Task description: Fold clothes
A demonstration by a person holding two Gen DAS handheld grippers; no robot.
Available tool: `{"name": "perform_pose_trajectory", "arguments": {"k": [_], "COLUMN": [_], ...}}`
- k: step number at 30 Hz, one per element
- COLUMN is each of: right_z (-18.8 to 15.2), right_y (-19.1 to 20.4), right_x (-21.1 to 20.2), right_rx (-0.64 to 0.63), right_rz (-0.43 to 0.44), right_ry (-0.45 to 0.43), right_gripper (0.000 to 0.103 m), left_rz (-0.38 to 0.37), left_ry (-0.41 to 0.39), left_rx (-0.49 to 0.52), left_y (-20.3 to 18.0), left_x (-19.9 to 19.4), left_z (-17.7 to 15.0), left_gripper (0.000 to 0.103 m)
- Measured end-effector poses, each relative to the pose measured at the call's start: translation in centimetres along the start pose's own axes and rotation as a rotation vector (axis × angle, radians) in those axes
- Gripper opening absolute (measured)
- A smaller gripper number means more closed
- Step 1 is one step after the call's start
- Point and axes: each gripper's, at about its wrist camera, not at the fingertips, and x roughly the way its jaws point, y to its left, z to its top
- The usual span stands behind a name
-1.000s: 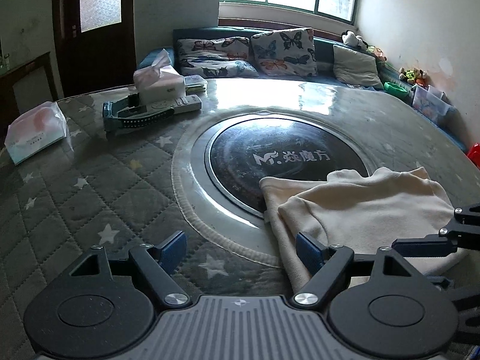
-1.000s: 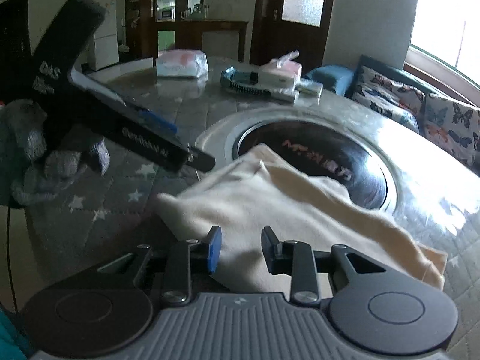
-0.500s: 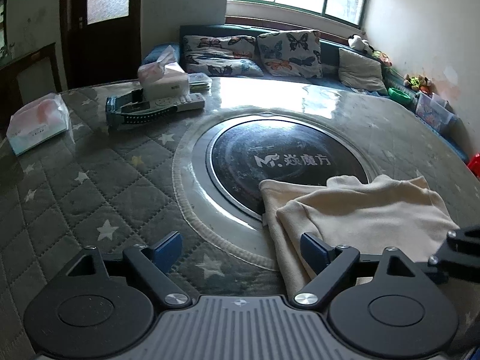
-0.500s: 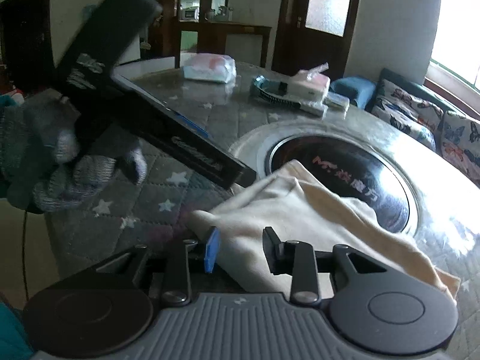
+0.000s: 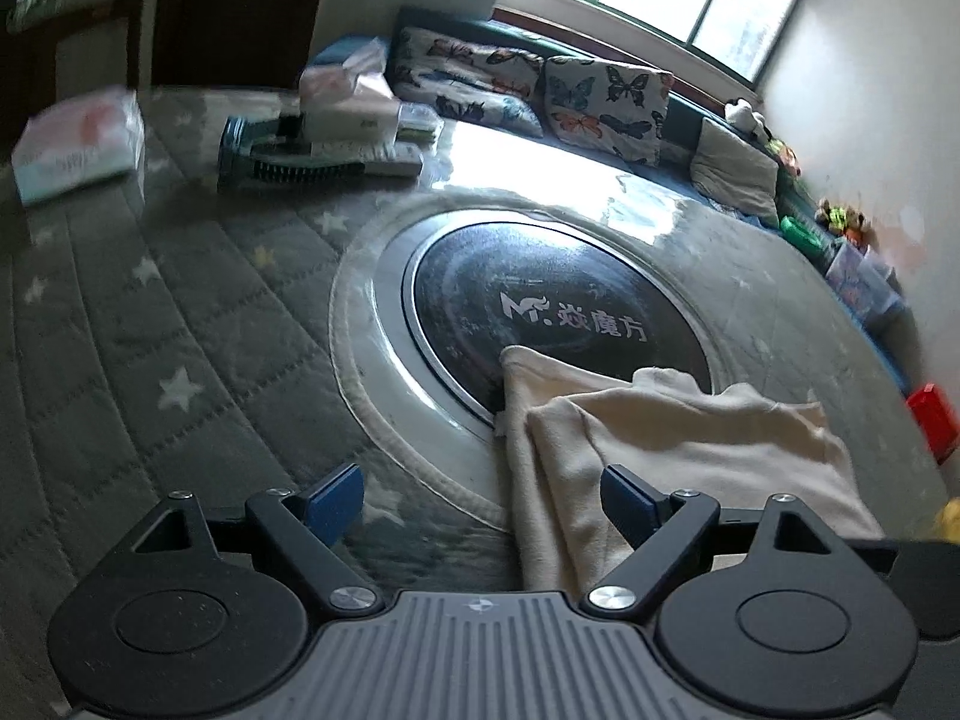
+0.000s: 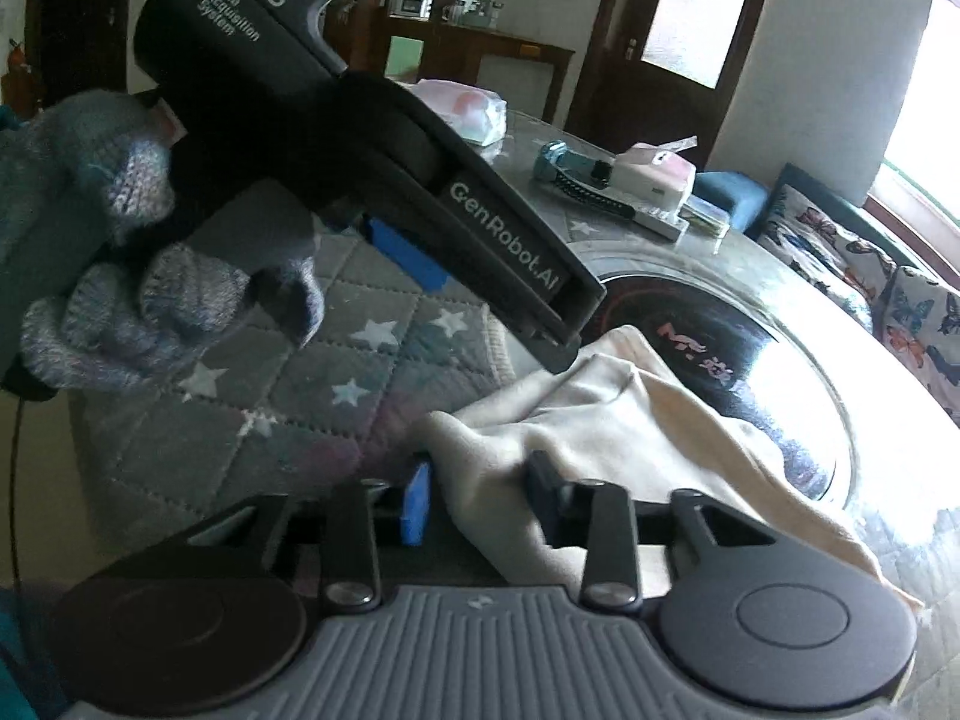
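A cream garment [image 5: 690,438] lies folded on the round table, half over the black centre disc [image 5: 540,300]. My left gripper [image 5: 483,492] hangs open and wide over its near left edge. One of its fingers is above the cloth and the other above the quilted star cover [image 5: 150,330]; nothing is held. In the right wrist view my right gripper [image 6: 480,498] has a bunched corner of the garment [image 6: 630,420] between its fingers, and its jaws are closing on it. The left gripper's body [image 6: 480,210], held by a gloved hand [image 6: 120,240], hangs just above that corner.
Tissue packs [image 5: 78,144], a brush [image 5: 300,168] and a remote lie at the table's far left. A sofa with butterfly cushions [image 5: 600,96] runs under the window. A red object [image 5: 930,420] sits past the table's right edge.
My right gripper slid left to the garment's corner and took the cloth between its fingers, bunching it. The left gripper rolled, so its view tilted, and it now looms closer in the right wrist view.
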Motion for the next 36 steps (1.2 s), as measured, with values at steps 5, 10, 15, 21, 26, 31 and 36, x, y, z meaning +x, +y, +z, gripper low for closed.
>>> {"name": "perform_pose_trajectory", "arguments": {"k": [5, 10, 15, 21, 26, 31, 36], "right_z": [0.3, 0.3, 0.1, -0.4, -0.8, -1.6, -3.4], "right_y": [-2.1, -4.0, -5.0, -4.7, -4.6, -5.6, -8.3], "right_x": [-1.2, -2.7, -3.8, -4.2, -4.0, -4.5, -5.8], "right_rx": [0.116, 0.215, 0.267, 0.265, 0.267, 0.301, 0.358], "right_rz": [0.033, 0.061, 0.079, 0.098, 0.113, 0.113, 0.014], "right_ry": [-0.048, -0.101, -0.134, -0.138, -0.127, -0.121, -0.108], "right_gripper": [0.018, 0.017, 0.016, 0.016, 0.017, 0.026, 0.031], "left_rz": [-0.058, -0.123, -0.194, -0.236, -0.229, -0.226, -0.225], "left_ry": [0.041, 0.062, 0.101, 0.139, 0.137, 0.129, 0.125], "left_rx": [-0.138, -0.212, -0.300, -0.386, -0.388, -0.365, -0.349], "left_y": [0.6, -0.1, -0.7, -0.4, 0.2, 0.0, 0.0], "left_x": [0.6, 1.3, 2.4, 3.7, 4.1, 4.1, 4.0], "left_z": [0.5, 0.6, 0.6, 0.3, 0.1, 0.1, -0.1], "left_gripper": [0.088, 0.087, 0.083, 0.035, 0.018, 0.018, 0.018]}}
